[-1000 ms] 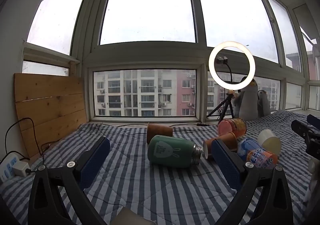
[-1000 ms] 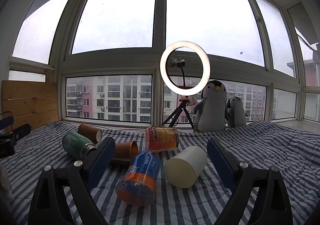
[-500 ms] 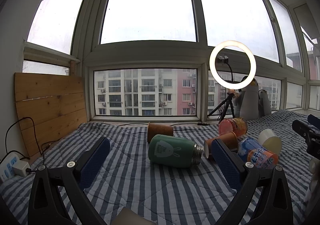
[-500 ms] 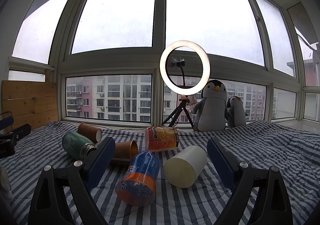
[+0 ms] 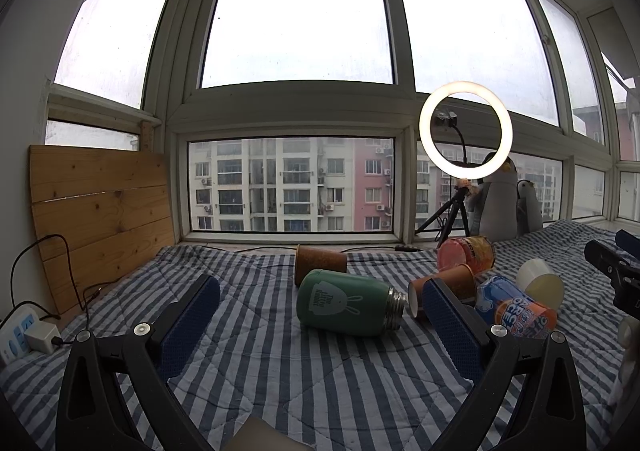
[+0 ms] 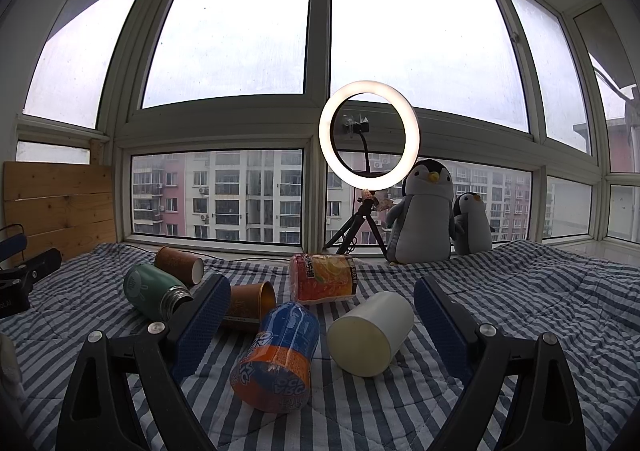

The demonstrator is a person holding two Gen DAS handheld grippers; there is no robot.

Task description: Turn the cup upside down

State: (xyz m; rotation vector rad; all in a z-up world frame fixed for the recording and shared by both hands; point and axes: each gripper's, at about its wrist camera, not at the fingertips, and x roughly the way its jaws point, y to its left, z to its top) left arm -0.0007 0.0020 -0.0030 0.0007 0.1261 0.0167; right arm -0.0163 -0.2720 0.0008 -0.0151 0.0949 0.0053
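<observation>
Both tools hang above the striped bed with nothing between their fingers: the left hand-held gripper (image 5: 320, 315) is spread wide, facing the green bottle (image 5: 346, 303), and the right hand-held gripper (image 6: 322, 315) is likewise spread, facing the white cup (image 6: 370, 333). Several cups lie on their sides; which one the task means I cannot tell, though the white cup lies nearest the right tool, mouth turned away, its closed base facing the camera.

Taking it well probably means closing across the cup's round wall near the middle, lifting clear, then turning it mouth-down before setting it on the bedding. The soft quilt may let it wobble.

Left of the white cup the blue-and-orange cup (image 6: 280, 357) lies just beside it, so that finger has little room. Right of the white cup the bedding is bare, offering room to set it down.
</observation>
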